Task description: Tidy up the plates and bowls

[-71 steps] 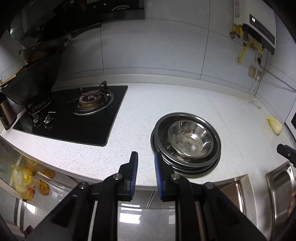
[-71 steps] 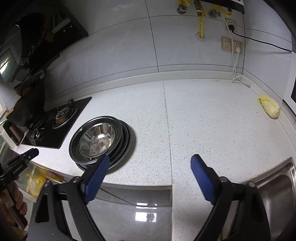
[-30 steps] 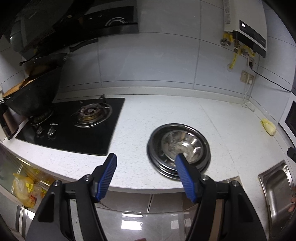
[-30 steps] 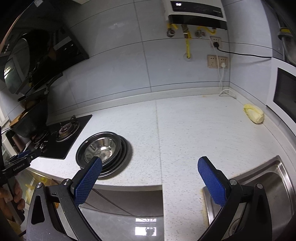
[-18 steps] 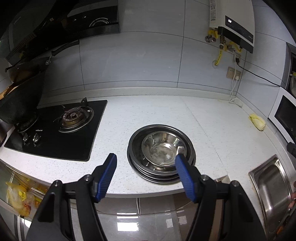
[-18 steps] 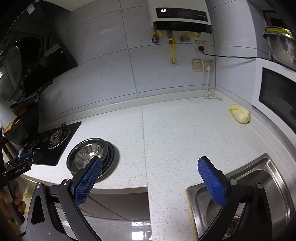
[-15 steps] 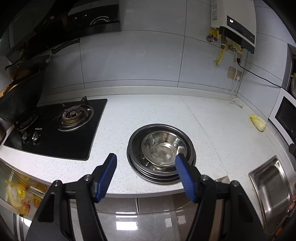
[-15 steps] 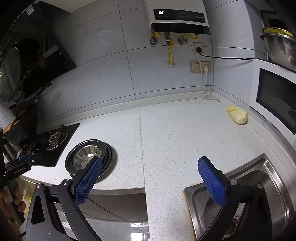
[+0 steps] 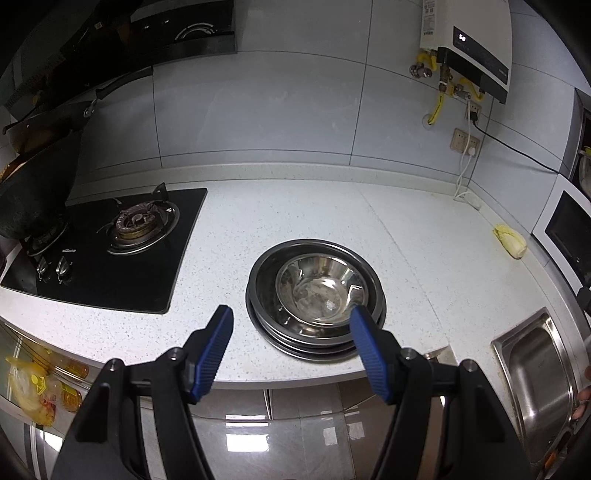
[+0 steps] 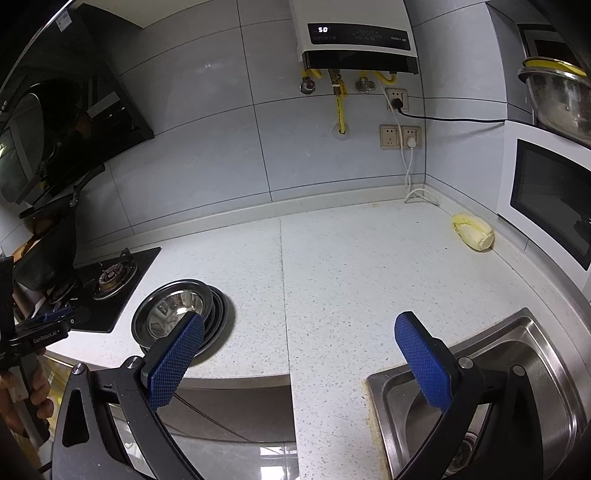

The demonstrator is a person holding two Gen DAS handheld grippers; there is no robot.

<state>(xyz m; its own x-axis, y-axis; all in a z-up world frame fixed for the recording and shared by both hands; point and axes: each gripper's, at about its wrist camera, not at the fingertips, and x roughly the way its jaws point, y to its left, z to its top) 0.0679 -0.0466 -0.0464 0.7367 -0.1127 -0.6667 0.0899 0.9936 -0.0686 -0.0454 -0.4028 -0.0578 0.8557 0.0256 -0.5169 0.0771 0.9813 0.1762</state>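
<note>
Bowl point(image 9: 319, 291) atop stacked plates point(image 9: 314, 341)

Left tool point(image 9: 290, 319) jaws wider than before

You face wall of big pale grey tiles point(image 10: 207, 147). White speckled stone counter point(image 9: 295, 214) runs along it. Black glass gas stove point(image 9: 110, 251) sits at your left, black range hood point(image 9: 166, 33) above it. White water heater box point(image 10: 354, 37) hangs high on wall. Shiny steel sink point(image 10: 517, 369) at your right. White microwave oven point(image 10: 546, 192) in right corner.
</note>
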